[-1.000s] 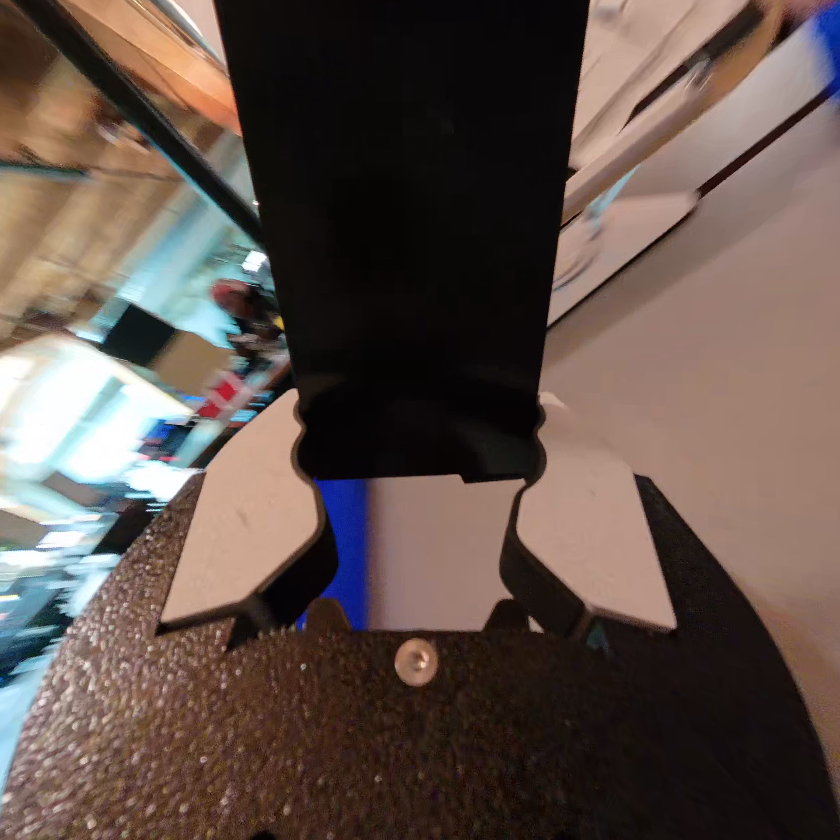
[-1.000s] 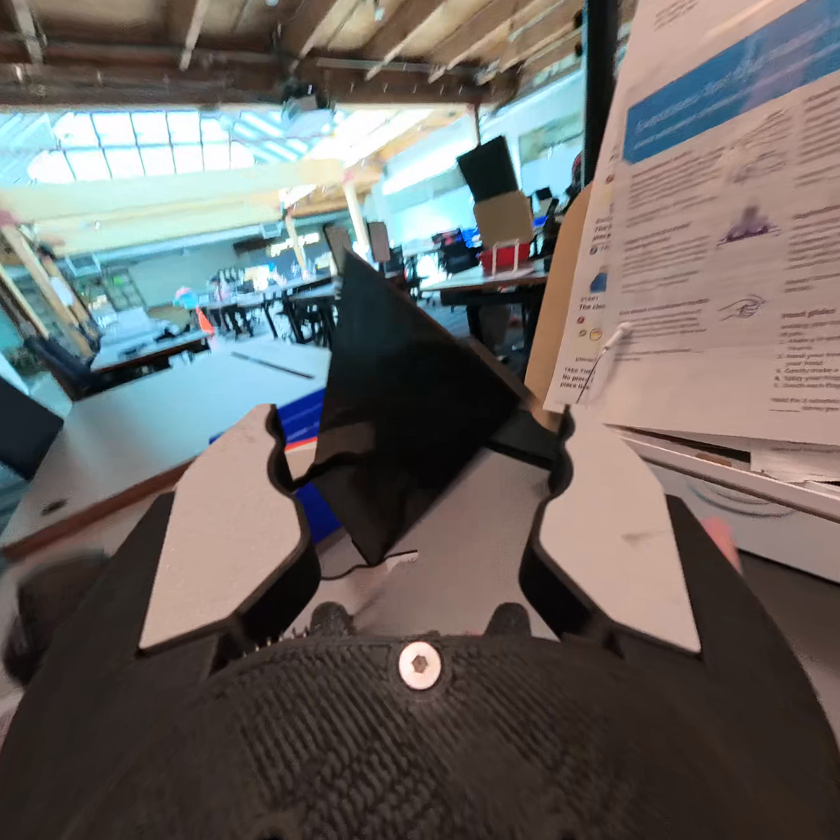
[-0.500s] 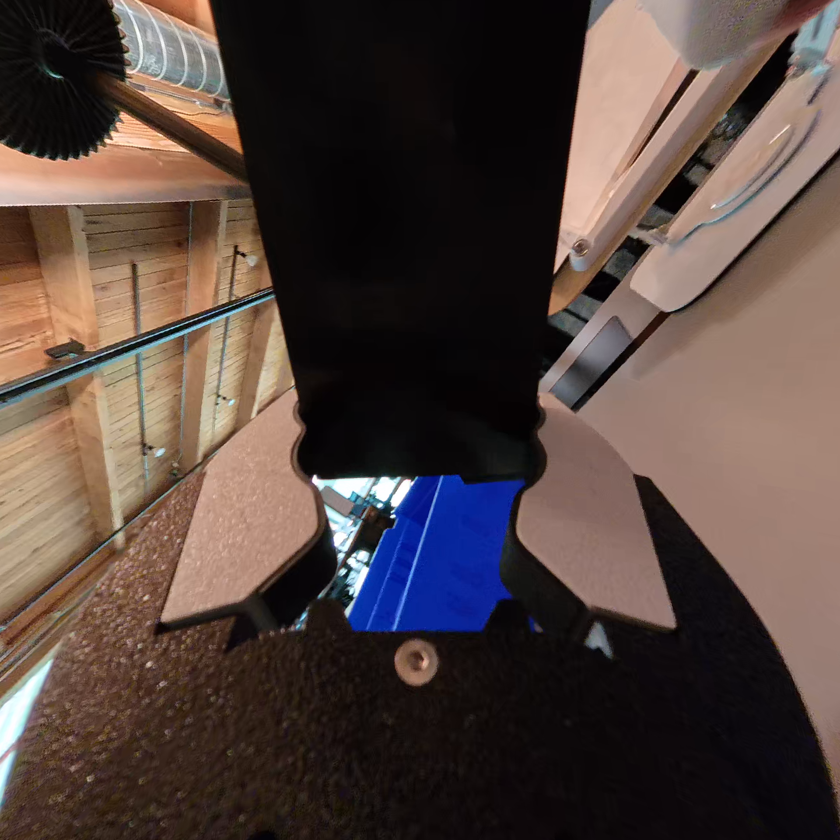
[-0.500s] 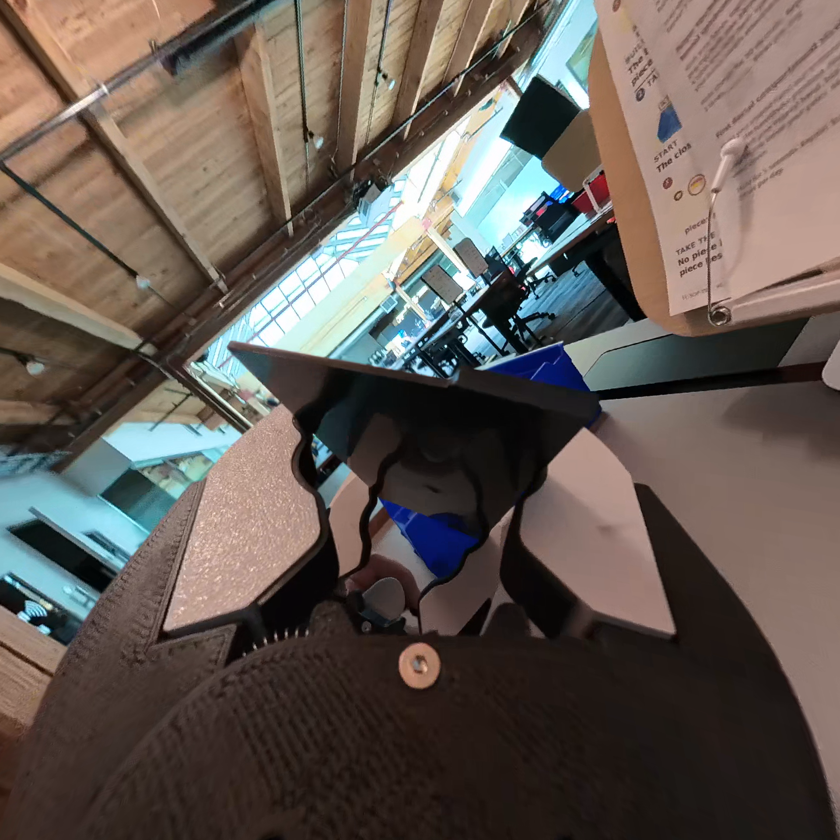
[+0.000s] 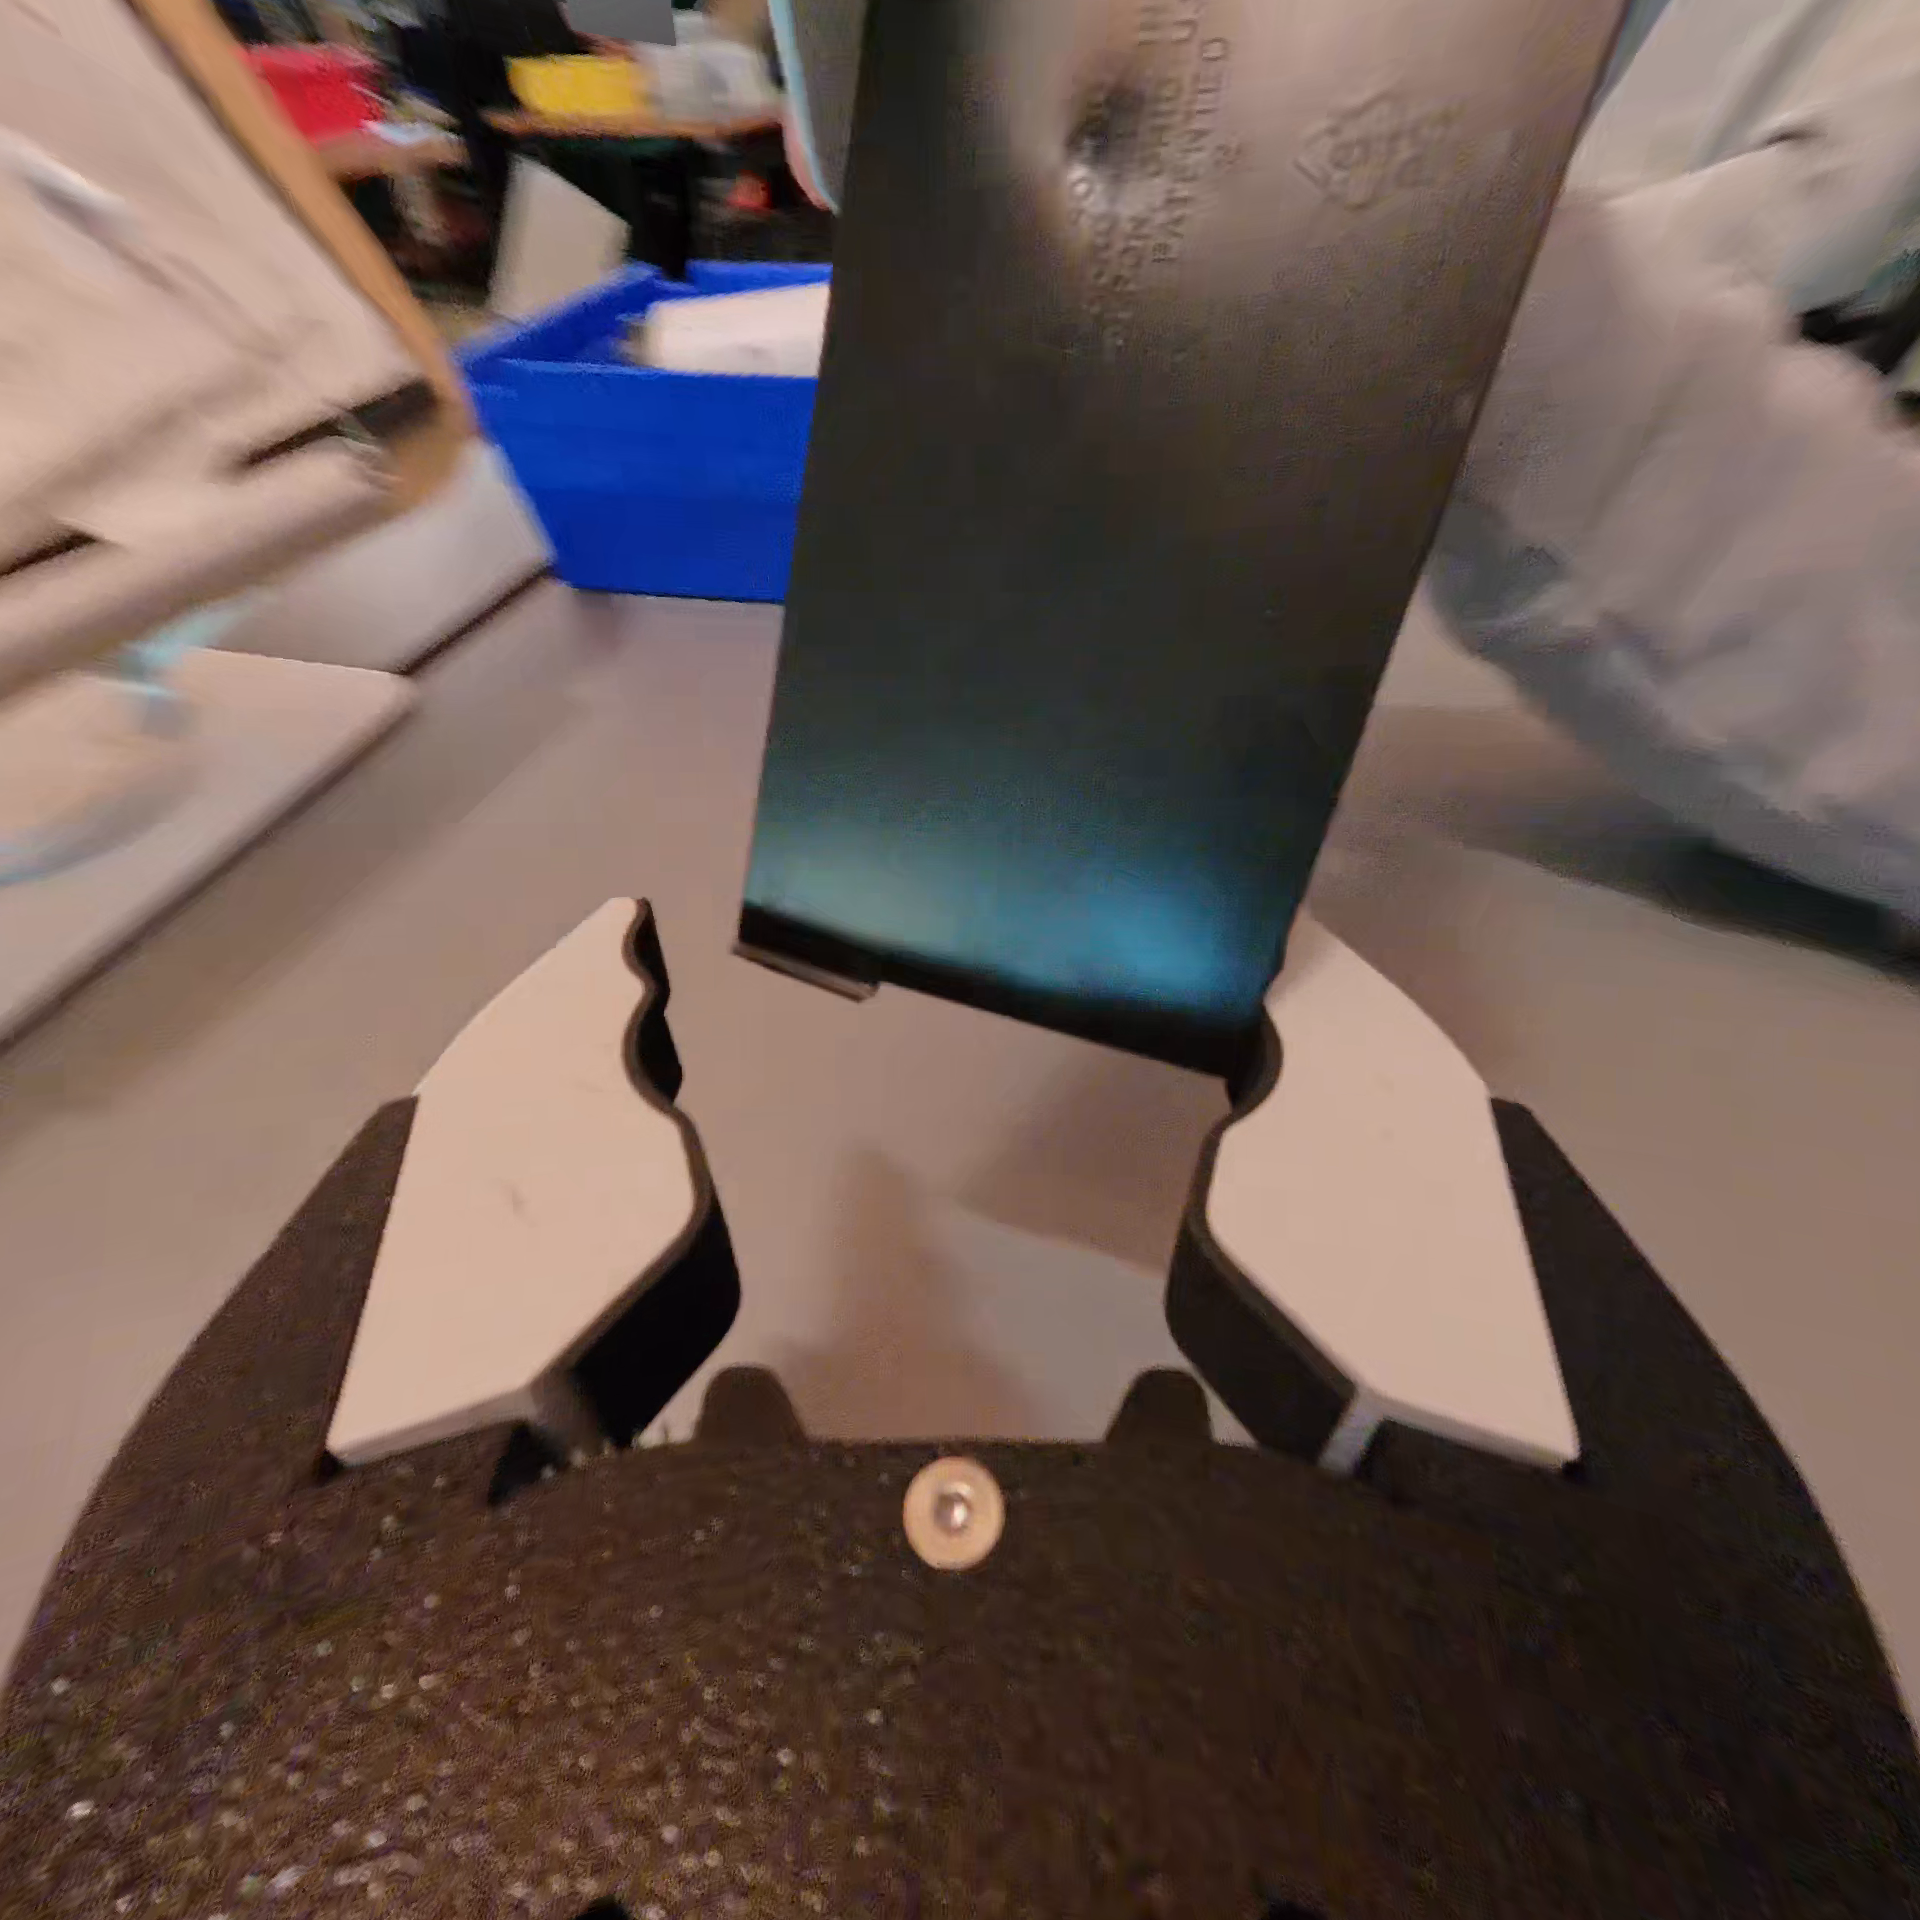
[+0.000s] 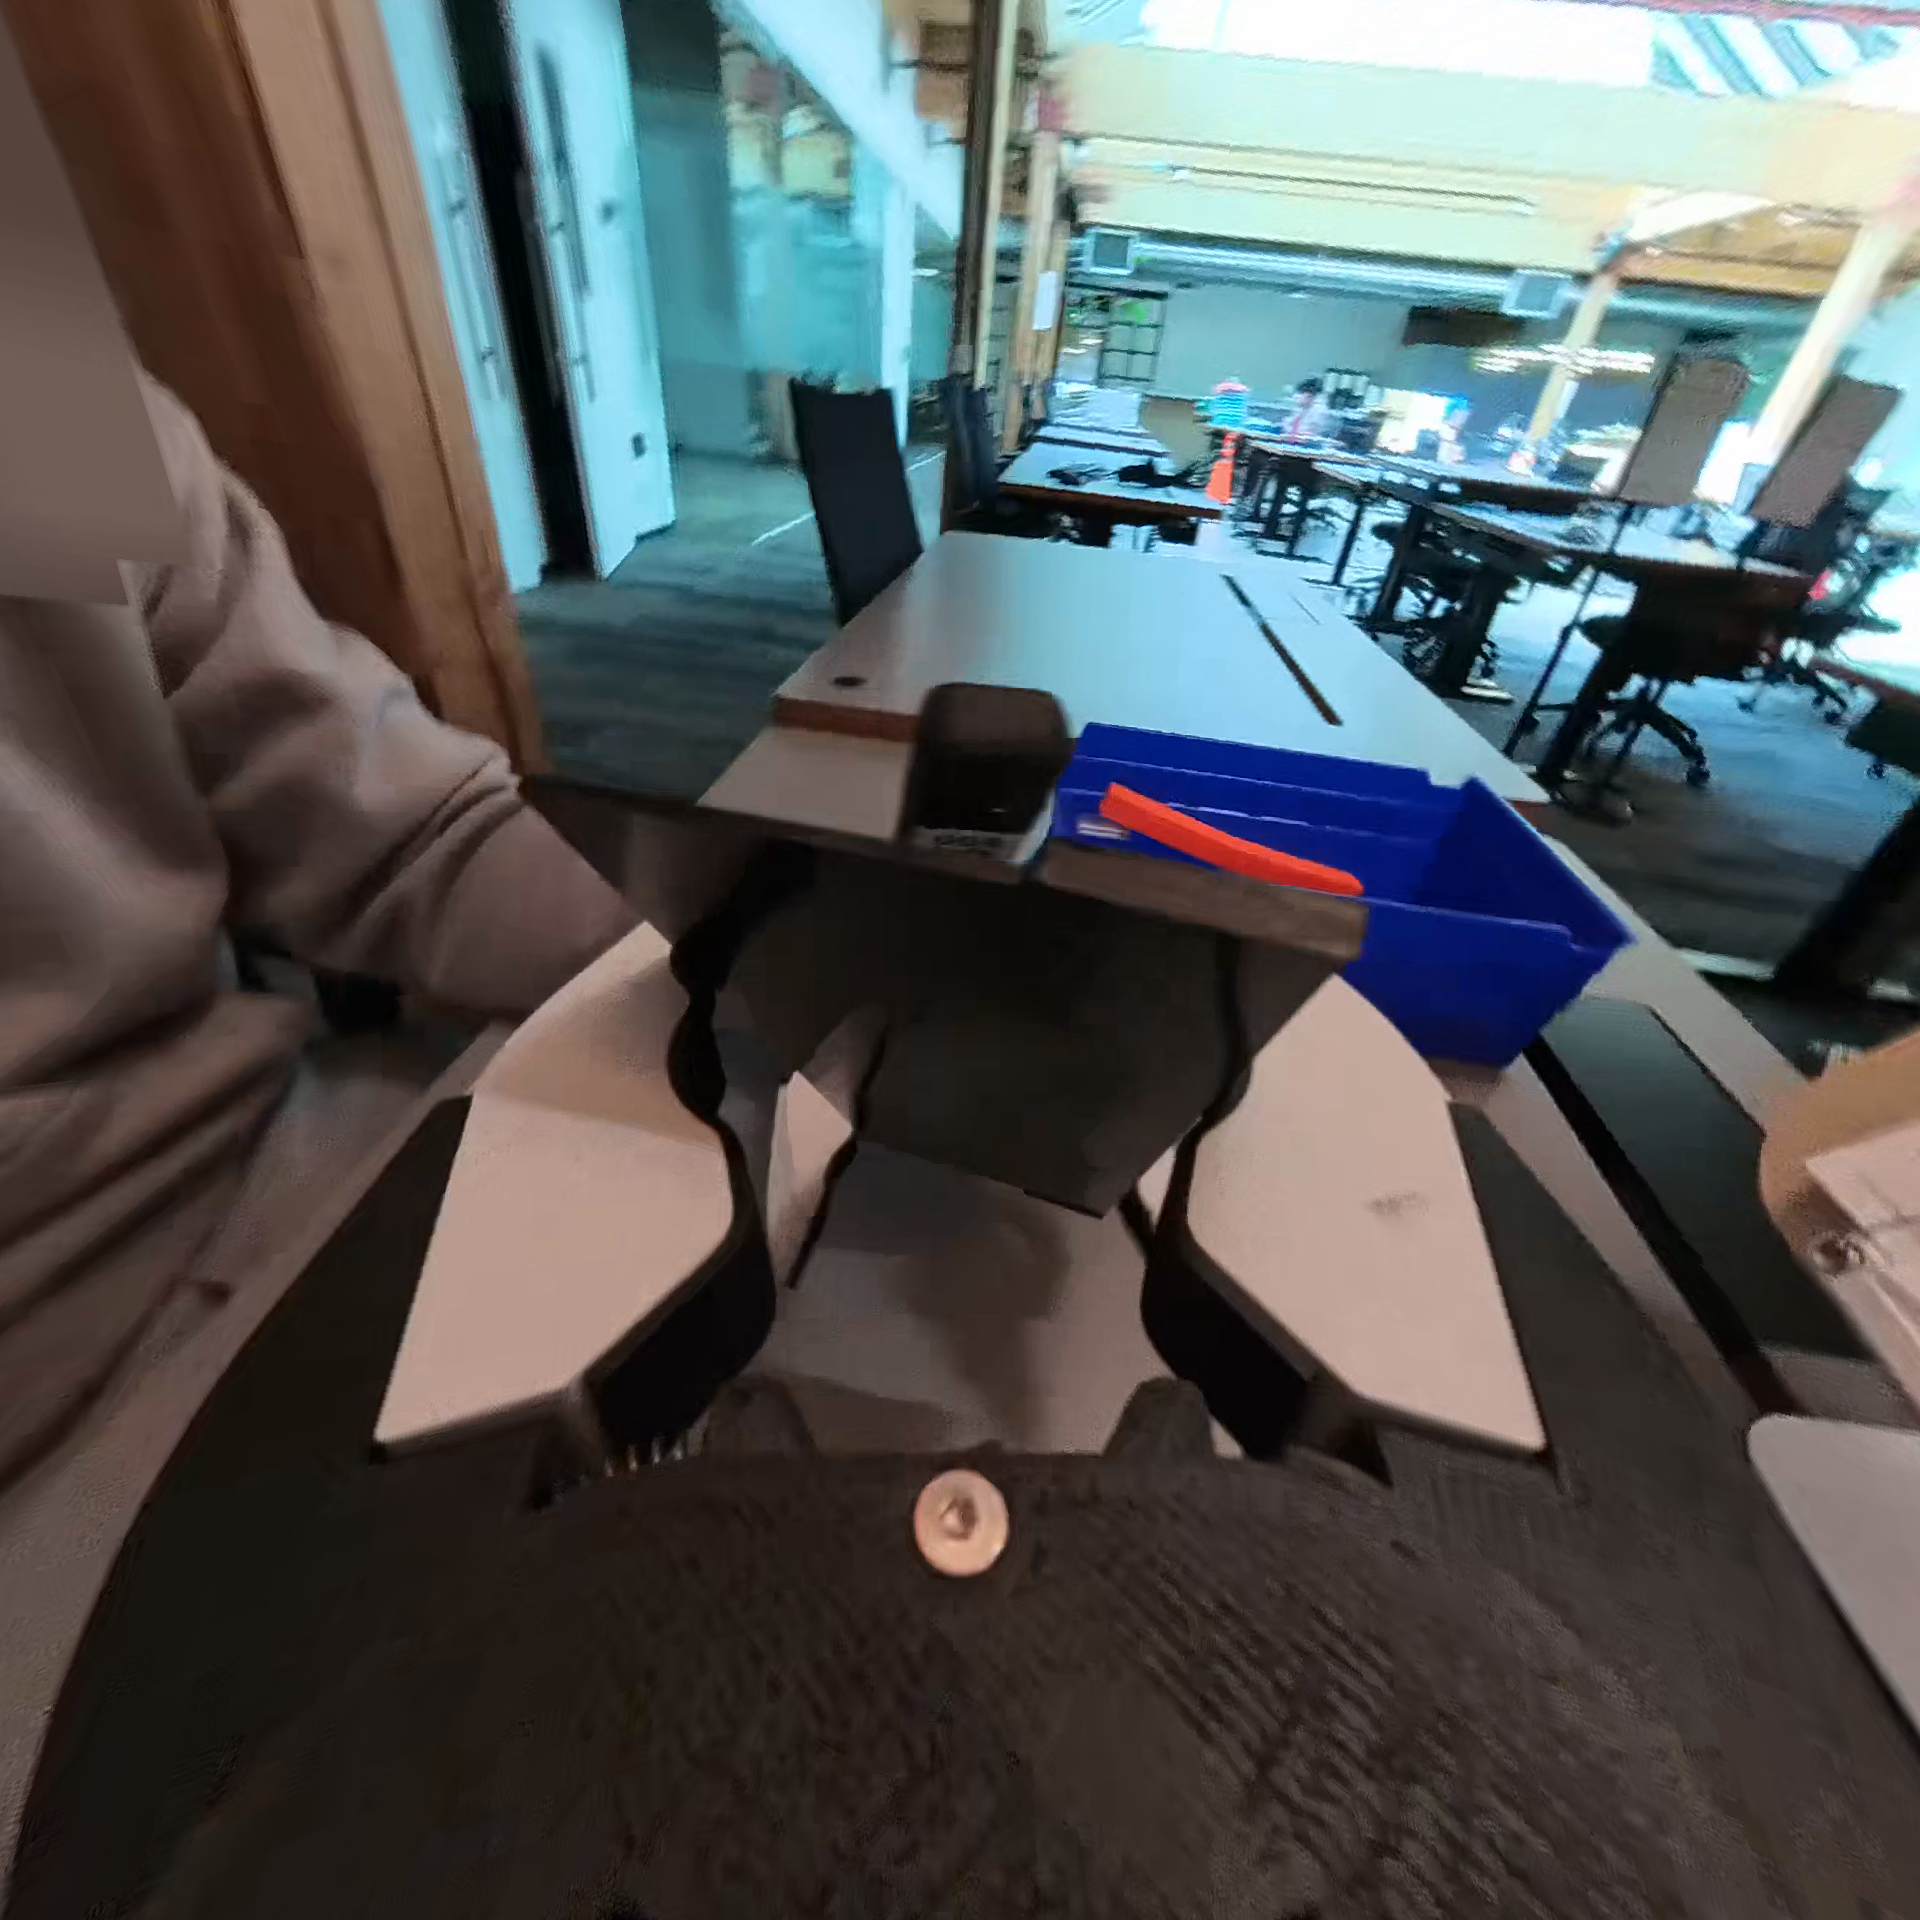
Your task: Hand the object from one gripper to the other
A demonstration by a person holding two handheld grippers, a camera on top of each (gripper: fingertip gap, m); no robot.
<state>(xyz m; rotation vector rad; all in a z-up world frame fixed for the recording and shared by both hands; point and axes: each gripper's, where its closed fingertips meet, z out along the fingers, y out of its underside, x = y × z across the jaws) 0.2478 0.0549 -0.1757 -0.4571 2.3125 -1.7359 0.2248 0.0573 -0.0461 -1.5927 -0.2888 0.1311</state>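
**Open-plan office workspace, timber overhead**

We're inside a big shared office here. Long rows of desks [image 6: 1455,499] run deep into the room, black office chairs [image 6: 857,488] pulled up beside them, pale daylight pouring in from high windows [image 6: 1403,31]. Wooden posts [image 6: 1849,281] hold up the roof, and a glass partition [image 6: 769,260] stands to the left. Close by, a grey desk [image 6: 1091,623] carries a blue storage bin [image 6: 1475,925].

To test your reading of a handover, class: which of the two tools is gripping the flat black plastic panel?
The right tool: its fingers clamp the flat black plastic panel; the left tool stands open, one finger clear of it.
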